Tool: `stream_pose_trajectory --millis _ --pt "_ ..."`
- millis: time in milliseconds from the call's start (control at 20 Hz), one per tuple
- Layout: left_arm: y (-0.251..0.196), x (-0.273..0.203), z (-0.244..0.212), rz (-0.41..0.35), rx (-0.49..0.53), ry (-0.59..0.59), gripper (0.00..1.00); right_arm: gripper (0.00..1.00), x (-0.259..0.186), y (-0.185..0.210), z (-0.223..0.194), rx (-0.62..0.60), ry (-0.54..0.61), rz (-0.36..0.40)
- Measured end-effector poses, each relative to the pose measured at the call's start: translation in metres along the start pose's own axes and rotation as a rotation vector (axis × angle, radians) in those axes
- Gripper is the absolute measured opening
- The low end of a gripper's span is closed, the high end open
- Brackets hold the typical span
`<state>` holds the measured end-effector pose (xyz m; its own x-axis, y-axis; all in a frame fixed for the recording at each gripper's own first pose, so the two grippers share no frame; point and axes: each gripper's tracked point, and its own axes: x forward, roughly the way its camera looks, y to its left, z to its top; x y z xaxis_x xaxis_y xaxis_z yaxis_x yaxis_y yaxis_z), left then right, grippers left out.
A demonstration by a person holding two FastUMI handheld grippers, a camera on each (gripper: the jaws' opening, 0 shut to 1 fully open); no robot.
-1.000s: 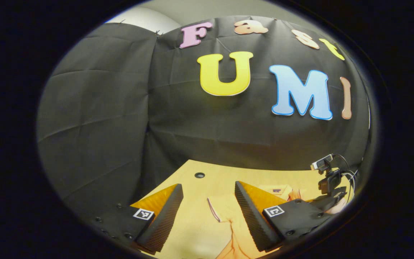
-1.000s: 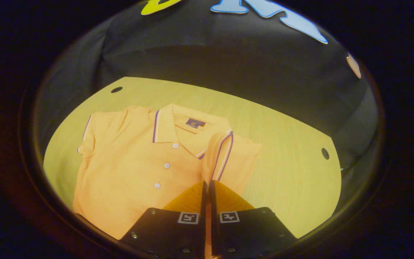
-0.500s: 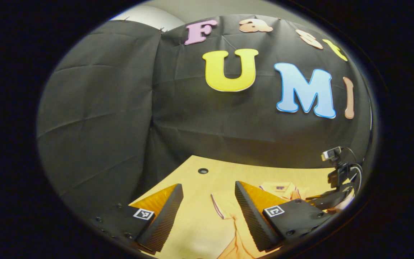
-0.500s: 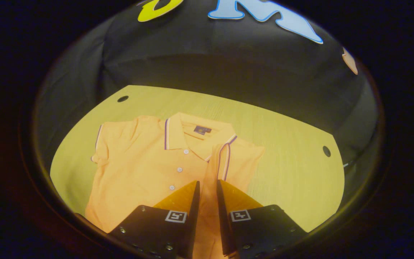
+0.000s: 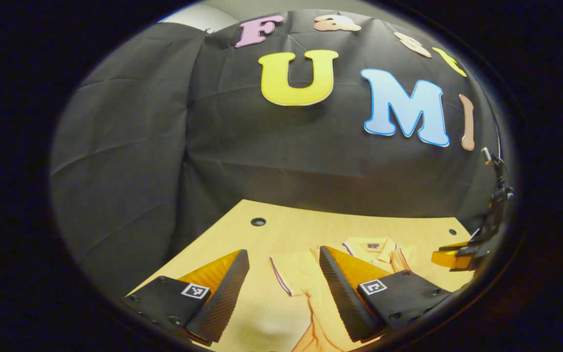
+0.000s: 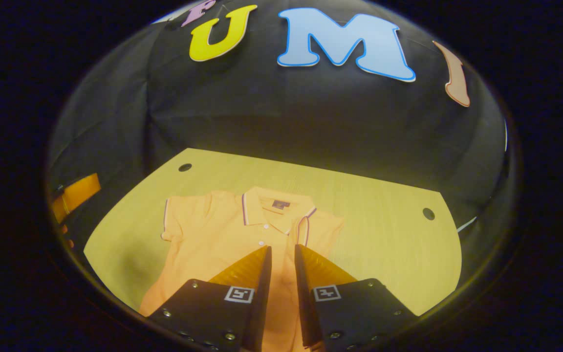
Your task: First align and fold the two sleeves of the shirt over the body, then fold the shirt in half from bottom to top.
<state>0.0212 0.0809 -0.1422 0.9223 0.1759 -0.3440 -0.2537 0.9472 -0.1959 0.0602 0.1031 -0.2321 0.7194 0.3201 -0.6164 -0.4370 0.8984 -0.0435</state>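
Right gripper view: shirt lies flat on the table, collar toward 12 o'clock. Its sleeve at 3 o'clock is folded over the body; its sleeve at 9 o'clock lies spread. Right claw hovers above the shirt, gap narrow, holding nothing. Left gripper view: left claw is wide, empty, above the table near the spread sleeve.

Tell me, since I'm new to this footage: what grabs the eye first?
An orange polo shirt lies flat on the wooden table, one sleeve already folded over the body. The right hand-held gripper hangs above it, slightly open; the left hand-held gripper is wide open over the other sleeve.
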Motion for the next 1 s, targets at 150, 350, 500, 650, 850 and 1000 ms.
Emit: stream_pose_trajectory --millis 150,350,500,650,850,1000 --pt "-0.006 0.022 -0.018 -0.03 0.012 0.035 0.99 0.3 -0.028 0.002 0.005 0.047 -0.031 0.006" --pt "-0.013 0.053 -0.044 -0.045 0.019 0.082 0.99 0.3 -0.064 -0.004 0.012 0.095 -0.073 -0.024" --pt "-0.017 0.073 -0.064 -0.061 0.012 0.121 0.99 0.27 -0.087 -0.006 0.013 0.134 -0.081 -0.035" --pt "-0.018 0.091 -0.085 -0.059 0.014 0.161 0.99 0.3 -0.108 -0.012 0.012 0.157 -0.096 -0.064" --pt "-0.015 0.108 -0.12 -0.041 0.02 0.23 0.96 0.29 -0.13 -0.017 -0.003 0.176 -0.082 -0.099" --pt "-0.012 0.119 -0.144 -0.028 0.012 0.274 0.96 0.29 -0.146 -0.025 -0.021 0.19 -0.064 -0.141"
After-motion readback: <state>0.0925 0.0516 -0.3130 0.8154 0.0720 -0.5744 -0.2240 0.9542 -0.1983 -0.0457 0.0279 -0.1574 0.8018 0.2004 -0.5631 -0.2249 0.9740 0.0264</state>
